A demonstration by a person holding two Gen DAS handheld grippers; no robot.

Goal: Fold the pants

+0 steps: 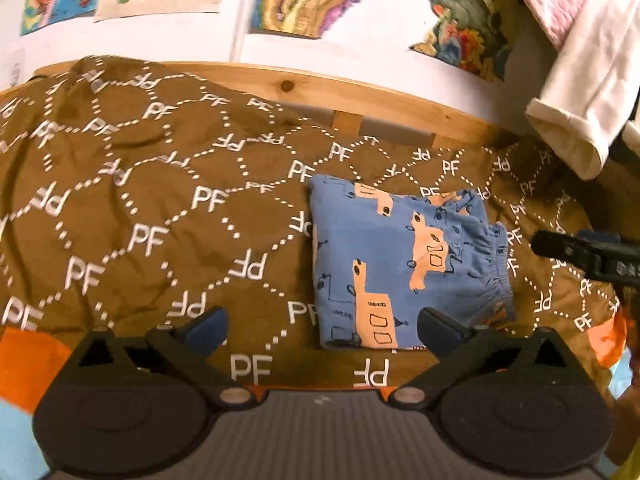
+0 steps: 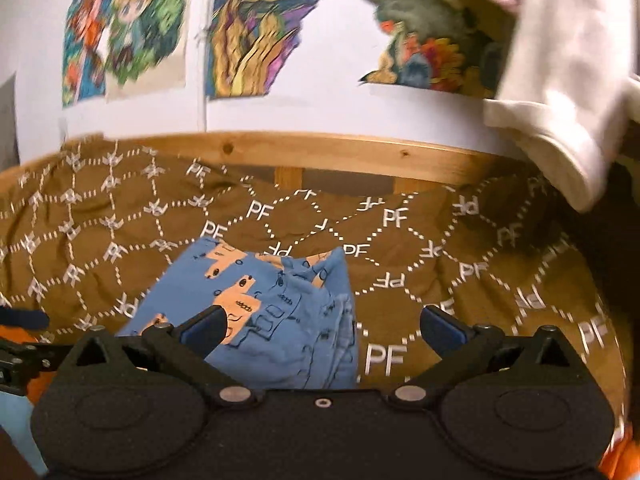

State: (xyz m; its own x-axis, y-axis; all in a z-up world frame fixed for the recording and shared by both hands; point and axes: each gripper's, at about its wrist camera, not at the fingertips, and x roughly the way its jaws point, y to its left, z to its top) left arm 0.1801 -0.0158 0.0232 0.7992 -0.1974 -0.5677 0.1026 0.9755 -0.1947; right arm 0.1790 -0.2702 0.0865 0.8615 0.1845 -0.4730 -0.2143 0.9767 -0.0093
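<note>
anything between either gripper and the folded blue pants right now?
Nothing visible. The blue pants lie folded on the brown bedspread, directly ahead of the open left gripper and open right gripper. The hanging white garment is off to the right, clear of both paths.

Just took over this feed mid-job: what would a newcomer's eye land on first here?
The blue pants with orange animal prints, folded into a compact square on the brown PF-patterned blanket. Both the left gripper and the right gripper stand open and empty just short of them. Bright posters cover the wall behind.
</note>
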